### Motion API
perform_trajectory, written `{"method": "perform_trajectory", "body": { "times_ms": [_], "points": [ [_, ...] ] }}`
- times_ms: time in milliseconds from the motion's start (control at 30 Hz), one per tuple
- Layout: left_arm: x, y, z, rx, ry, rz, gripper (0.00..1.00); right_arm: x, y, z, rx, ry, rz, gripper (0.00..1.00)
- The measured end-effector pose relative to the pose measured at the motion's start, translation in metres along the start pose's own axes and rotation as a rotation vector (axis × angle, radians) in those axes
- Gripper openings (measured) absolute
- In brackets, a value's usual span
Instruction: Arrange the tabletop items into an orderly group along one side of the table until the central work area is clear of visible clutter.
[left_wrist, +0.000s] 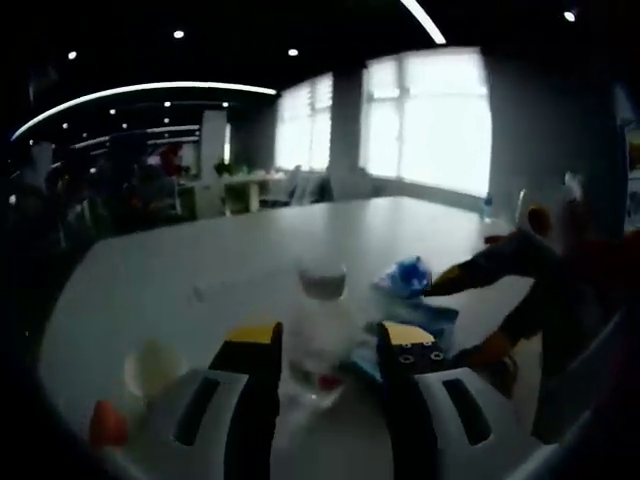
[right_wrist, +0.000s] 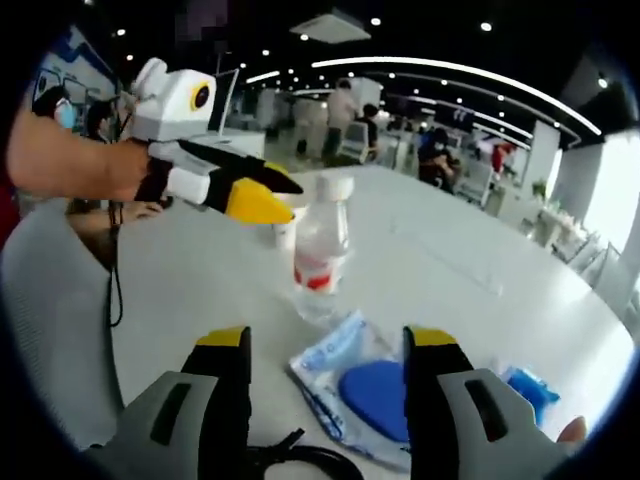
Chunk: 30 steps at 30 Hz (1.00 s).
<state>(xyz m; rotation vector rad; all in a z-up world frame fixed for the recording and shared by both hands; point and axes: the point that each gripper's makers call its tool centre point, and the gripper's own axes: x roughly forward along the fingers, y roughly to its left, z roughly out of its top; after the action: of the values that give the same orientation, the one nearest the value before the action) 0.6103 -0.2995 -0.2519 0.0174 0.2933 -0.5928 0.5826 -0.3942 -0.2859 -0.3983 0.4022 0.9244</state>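
Bright office lights hung over the white table (right_wrist: 480, 280), and one clear water bottle (right_wrist: 322, 250) stood upright near its middle. Left claw (left_wrist: 330, 345) sat with its prongs spread wide, the bottle between them and just ahead. Right claw (right_wrist: 330, 345) was parted too, gripping nothing, one clear packet with a blue pad (right_wrist: 360, 390) lying between its prongs. One small blue wrapper (right_wrist: 525, 385) lay off to its right.

no readable text, labels or signs
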Motion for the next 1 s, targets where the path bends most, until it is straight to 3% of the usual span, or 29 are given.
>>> {"method": "perform_trajectory", "body": {
  "times_ms": [67, 167, 367, 700, 1000],
  "points": [
    [-0.001, 0.001, -0.005, -0.026, 0.0, 0.03, 0.39, 0.009, 0.0, 0.008, 0.01, -0.034, 0.007, 0.62],
    [0.001, -0.005, -0.007, -0.002, 0.009, 0.033, 0.4, 0.022, 0.0, 0.007, 0.011, -0.032, 0.017, 0.62],
    [0.012, 0.0, 0.003, 0.004, -0.012, 0.069, 0.41, 0.042, 0.001, 0.002, 0.035, -0.024, 0.035, 0.61],
    [0.032, 0.001, 0.002, -0.033, -0.029, 0.112, 0.42, 0.053, 0.001, -0.003, 0.075, -0.033, 0.04, 0.61],
    [0.04, 0.008, 0.011, -0.04, -0.053, 0.136, 0.36, 0.056, 0.0, -0.004, 0.086, -0.038, 0.045, 0.61]
  ]
}}
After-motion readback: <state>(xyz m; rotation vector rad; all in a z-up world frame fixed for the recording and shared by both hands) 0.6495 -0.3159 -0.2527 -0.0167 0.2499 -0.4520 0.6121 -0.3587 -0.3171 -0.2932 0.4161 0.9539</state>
